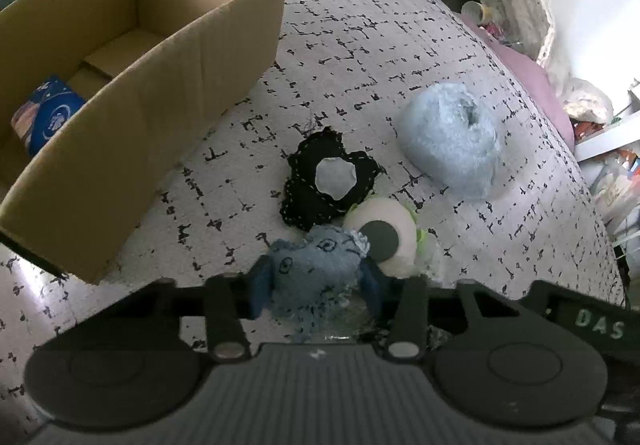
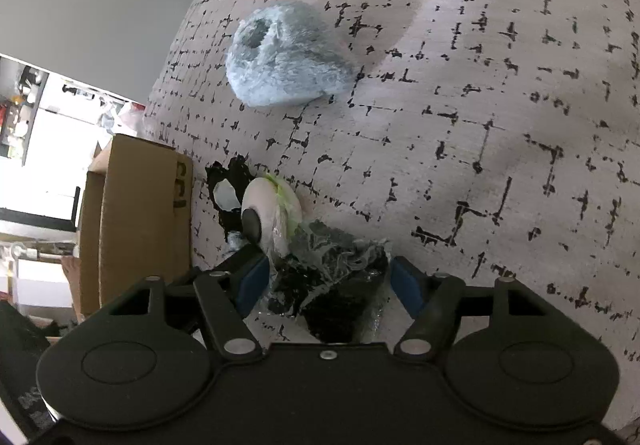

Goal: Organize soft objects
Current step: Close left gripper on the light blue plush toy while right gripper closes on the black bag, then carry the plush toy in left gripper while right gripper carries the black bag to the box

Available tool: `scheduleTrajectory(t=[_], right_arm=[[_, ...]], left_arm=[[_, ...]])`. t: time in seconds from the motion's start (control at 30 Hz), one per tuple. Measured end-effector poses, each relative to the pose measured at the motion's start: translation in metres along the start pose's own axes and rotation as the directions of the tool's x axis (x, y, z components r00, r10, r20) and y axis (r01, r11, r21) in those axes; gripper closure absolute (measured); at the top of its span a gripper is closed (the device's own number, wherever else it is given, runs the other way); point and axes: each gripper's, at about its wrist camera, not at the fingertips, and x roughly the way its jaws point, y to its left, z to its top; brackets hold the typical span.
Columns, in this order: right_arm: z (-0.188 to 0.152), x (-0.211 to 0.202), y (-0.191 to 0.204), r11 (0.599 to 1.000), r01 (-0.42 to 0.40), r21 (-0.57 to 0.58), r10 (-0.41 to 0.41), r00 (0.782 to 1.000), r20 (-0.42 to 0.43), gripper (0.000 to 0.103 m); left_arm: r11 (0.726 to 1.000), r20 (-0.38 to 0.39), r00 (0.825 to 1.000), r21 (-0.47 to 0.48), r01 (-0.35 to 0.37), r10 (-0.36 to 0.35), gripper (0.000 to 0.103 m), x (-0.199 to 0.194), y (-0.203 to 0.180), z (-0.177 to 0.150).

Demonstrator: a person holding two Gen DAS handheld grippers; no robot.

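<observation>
A: Left wrist view. What is already sorted?

B: One item. A blue pouch [image 1: 48,117] lies inside the box [image 1: 160,93], at its near end. The rest of the box floor that shows is bare.

A: And what remains on the cloth [image 1: 400,57]?

B: At least five soft things. The pale blue yarn ball [image 1: 450,141] sits apart, to the right. The black patch [image 1: 328,181] with a pale centre lies near the box. The white pad [image 1: 384,235] with a grey disc touches the patch's lower edge. The blue toy [image 1: 316,265] lies just beside the pad.

A: State of the left gripper [image 1: 316,281]?

B: Narrowed around the blue toy; its blue pads appear to press on both flanks. The toy looks to be still on the cloth, not yet lifted.

A: Right wrist view?

B: The right gripper [image 2: 324,281] stands fairly wide over a dark wad [image 2: 332,277] of black material under clear film. The left pad is at its edge; the right pad stands clear of it, so no grip is judged yet. The white pad [image 2: 272,213] lies just beyond, the yarn ball [image 2: 284,57] farther off, the box [image 2: 140,217] to the left.

A: Progress?

B: Early: one placed, two being picked up, three untouched.
</observation>
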Motion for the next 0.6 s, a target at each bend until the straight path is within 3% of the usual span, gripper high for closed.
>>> scheduleTrajectory(t=[0.07,0.17,0.23,0.33,0.6], right_arm=[[-0.001,0.001,0.003,1.000,0.012,-0.028,-0.012,1.000,0.006,0.037],[-0.005,0.001,0.010,0.994,0.045,-0.098,-0.042,0.999,0.031,0.052],[-0.007,-0.001,0.013,0.992,0.038,-0.118,-0.032,0.998,0.046,0.061],[-0.008,-0.008,0.017,0.989,0.018,-0.149,-0.008,0.997,0.073,0.066],[-0.014,-0.038,0.025,0.984,-0.043,-0.174,0.069,0.986,0.150,0.068]], left_arm=[[1.000,0.002,1.000,-0.018,0.002,-0.002,0.067,-0.002,0.002,0.001],[0.999,0.001,1.000,-0.044,0.011,-0.011,0.081,-0.008,0.007,0.001],[0.999,0.010,1.000,-0.050,0.013,-0.013,0.081,-0.013,0.008,0.000],[0.999,0.025,1.000,-0.043,0.016,-0.015,0.081,-0.022,0.009,-0.002],[0.999,0.089,0.995,-0.019,0.046,-0.044,0.081,-0.062,0.006,0.004]])
